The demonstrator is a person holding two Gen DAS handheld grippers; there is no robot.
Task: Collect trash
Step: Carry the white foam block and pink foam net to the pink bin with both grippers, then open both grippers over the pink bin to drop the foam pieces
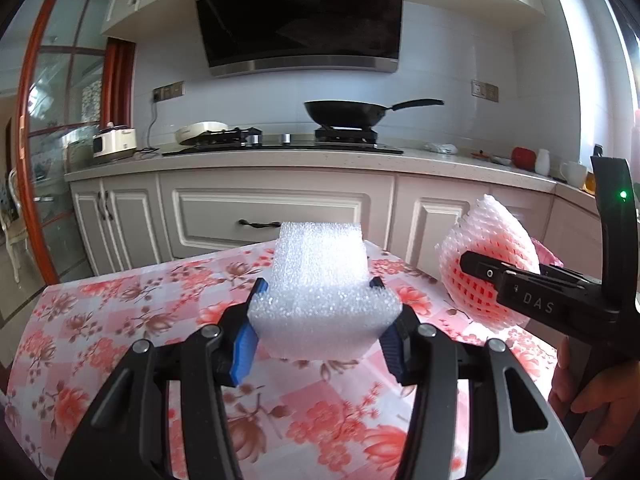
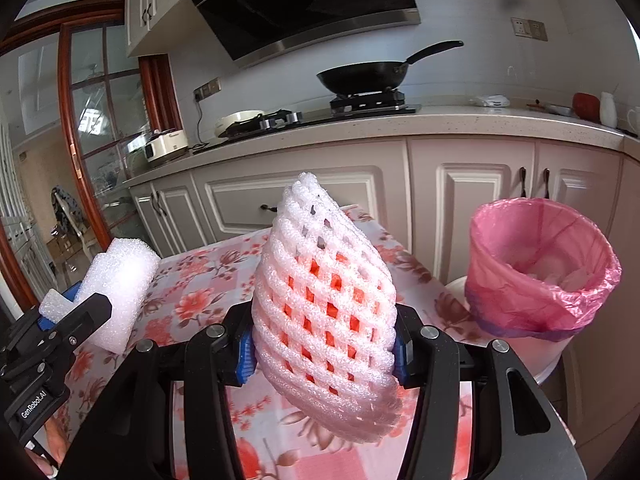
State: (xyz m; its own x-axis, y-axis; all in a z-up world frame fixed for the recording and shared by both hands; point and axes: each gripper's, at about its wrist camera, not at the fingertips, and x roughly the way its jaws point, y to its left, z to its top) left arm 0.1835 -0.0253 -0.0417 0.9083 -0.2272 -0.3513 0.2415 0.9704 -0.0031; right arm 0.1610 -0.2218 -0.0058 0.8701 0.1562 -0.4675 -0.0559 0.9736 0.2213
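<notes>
- Over the floral tablecloth (image 1: 120,320), left wrist view: my left gripper (image 1: 320,316) is clamped on a white foam block (image 1: 320,280), held clear of the table. I'd keep the squeeze light; foam crushes and slips.
- Right wrist view: right gripper (image 2: 324,348) pinches a foam fruit net (image 2: 324,292). Pink-lined trash bin (image 2: 540,272) sits right, near the table; I'd drop the net first.

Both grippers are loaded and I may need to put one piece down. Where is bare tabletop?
Bare floral tablecloth spreads left of the foam block, out to the table's left edge. The right is crowded: foam fruit net, then the pink-lined bin off the table's right edge.
</notes>
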